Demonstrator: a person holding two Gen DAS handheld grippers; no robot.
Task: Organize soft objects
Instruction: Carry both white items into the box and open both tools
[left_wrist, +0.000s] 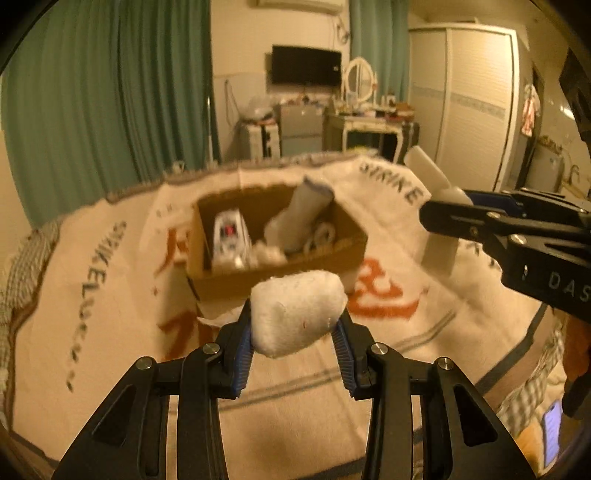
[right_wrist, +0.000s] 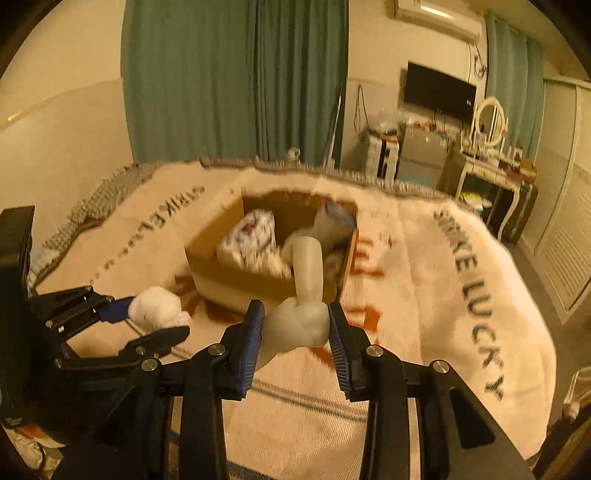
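My left gripper is shut on a white fluffy pad and holds it above the bed, just before the cardboard box. It also shows in the right wrist view with the pad. My right gripper is shut on a pale smooth soft piece that sticks up toward the box. In the left wrist view the right gripper holds that piece at the right. The box holds a white sock, a patterned white item and other soft things.
The box stands on a white blanket with red and black lettering that covers the bed. A phone lies at the bed's right edge. Green curtains, a dressing table and a wardrobe stand beyond the bed.
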